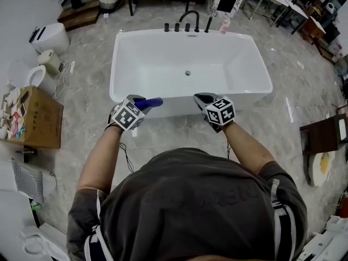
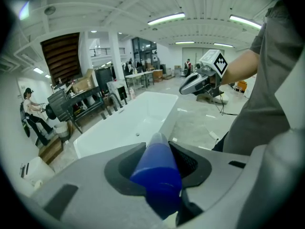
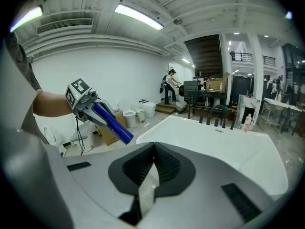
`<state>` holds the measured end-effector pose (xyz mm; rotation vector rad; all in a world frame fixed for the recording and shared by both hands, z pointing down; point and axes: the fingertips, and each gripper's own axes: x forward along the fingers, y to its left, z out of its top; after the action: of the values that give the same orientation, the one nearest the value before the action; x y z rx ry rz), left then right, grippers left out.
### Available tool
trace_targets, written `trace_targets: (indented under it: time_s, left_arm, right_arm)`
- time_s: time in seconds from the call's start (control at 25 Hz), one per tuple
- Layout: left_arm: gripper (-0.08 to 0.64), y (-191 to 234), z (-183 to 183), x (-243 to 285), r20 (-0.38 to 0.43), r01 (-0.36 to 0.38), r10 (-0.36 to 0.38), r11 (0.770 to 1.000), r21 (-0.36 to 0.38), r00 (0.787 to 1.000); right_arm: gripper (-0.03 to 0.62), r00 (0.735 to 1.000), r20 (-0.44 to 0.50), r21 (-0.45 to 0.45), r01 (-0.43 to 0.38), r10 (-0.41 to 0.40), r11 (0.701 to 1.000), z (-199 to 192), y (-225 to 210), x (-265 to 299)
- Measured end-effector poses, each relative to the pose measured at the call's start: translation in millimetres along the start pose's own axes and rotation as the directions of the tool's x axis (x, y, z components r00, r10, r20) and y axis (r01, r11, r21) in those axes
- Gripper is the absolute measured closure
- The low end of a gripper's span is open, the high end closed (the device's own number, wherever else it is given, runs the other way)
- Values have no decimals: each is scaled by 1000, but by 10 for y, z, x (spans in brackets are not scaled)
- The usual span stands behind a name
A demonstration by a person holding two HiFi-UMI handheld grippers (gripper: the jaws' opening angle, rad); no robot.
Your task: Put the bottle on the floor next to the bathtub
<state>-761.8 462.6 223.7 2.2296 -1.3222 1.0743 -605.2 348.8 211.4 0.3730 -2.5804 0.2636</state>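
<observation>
A blue bottle (image 1: pixel 149 103) sticks out of my left gripper (image 1: pixel 136 109), whose pads are shut on it; it points right, over the near rim of the white bathtub (image 1: pixel 243 95). From the left gripper view the bottle (image 2: pixel 156 168) fills the gap between the jaws. In the right gripper view the same bottle (image 3: pixel 112 122) shows at left, held in the air. My right gripper (image 1: pixel 204 101) hovers by the tub's near rim, shut with nothing between its pads (image 3: pixel 150 178). The tub (image 3: pixel 238 151) is empty.
Black taps (image 1: pixel 187 23) stand at the tub's far rim. A cardboard box (image 1: pixel 33 118) and toilets (image 1: pixel 39 72) sit to the left on the marble floor (image 1: pixel 293 113). A dark wooden stand (image 1: pixel 321 135) is at right. A person stands far off by the stairs.
</observation>
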Motion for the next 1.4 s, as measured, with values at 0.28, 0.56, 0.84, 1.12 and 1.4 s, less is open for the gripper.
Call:
trace_targets:
  time_s: [0.28, 0.56, 0.84, 1.12, 1.4]
  left_arm:
    - [415, -382, 753, 767, -20, 6, -6, 999, 38, 1000]
    - [415, -1109, 2179, 2197, 8, -79, 79, 996, -34, 997]
    - [416, -1983, 3839, 3281, 36, -120, 124, 989, -87, 992]
    - [416, -2536, 4545, 3801, 22, -56, 57, 998, -23, 998]
    - [416, -2504, 4657, 4144, 29, 56, -57, 998, 41, 998]
  right_arm:
    - [600, 1000, 14, 4, 2, -2, 1000, -331, -930, -551]
    - [600, 999, 40, -39, -12, 14, 999, -902, -2882, -1631]
    - [600, 999, -33, -24, -2, 1, 1000, -1524, -4621, -2922]
    - [600, 1000, -25, 27, -5, 5, 1000, -1766, -5192, -3429]
    - [600, 998, -16, 99, 64, -62, 993, -1729, -5435, -3313]
